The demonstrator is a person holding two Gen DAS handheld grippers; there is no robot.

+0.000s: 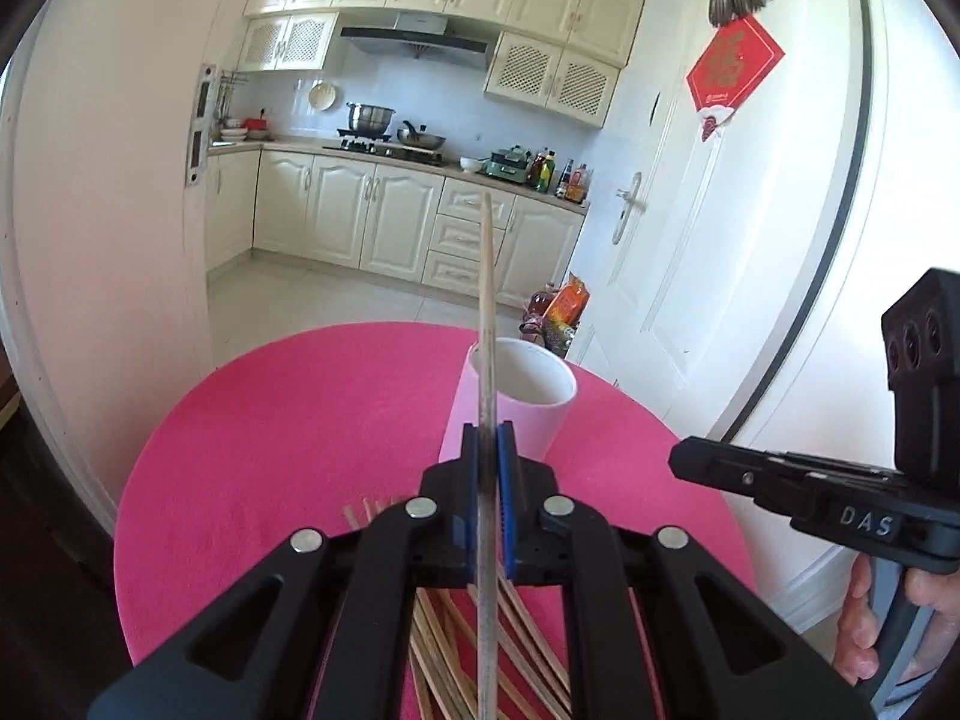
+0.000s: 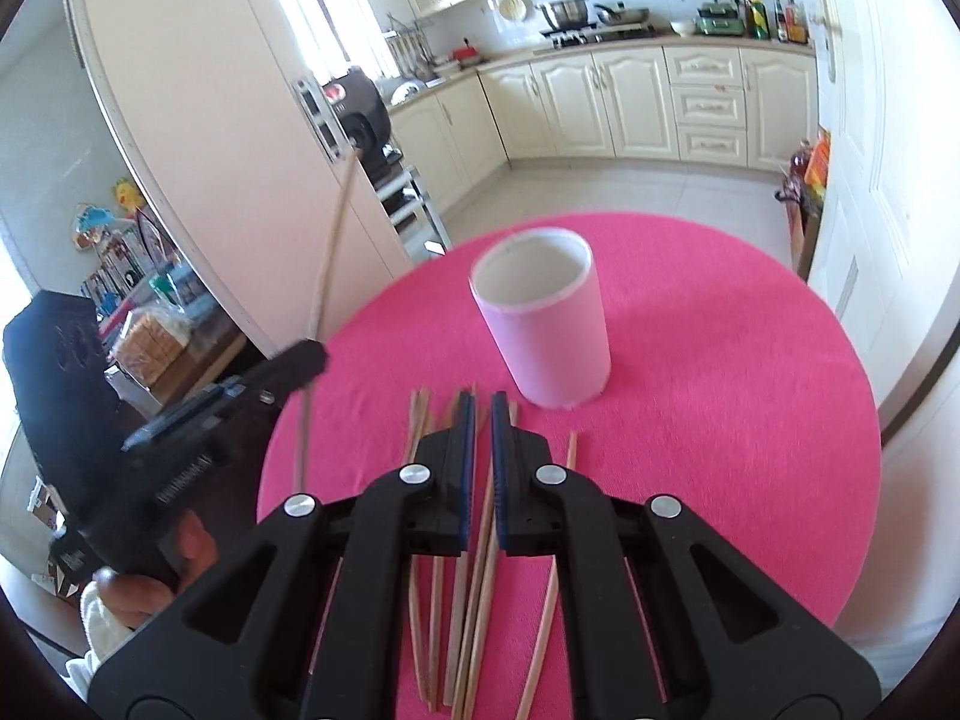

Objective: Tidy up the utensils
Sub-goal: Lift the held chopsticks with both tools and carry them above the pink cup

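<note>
- The chopstick (image 1: 487, 312) you hold is clamped between your left gripper's (image 1: 487, 450) blue pads, its tip rising toward 12 o'clock above the table (image 1: 288, 420).
- The cup (image 2: 543, 324) stands upright on the pink cloth, just past the loose chopsticks (image 2: 474, 588) (they lie fanned out at 6 o'clock from it).
- Your right gripper (image 2: 483, 414) hangs over that pile; its jaws look nearly closed, with nothing visibly gripped.
</note>
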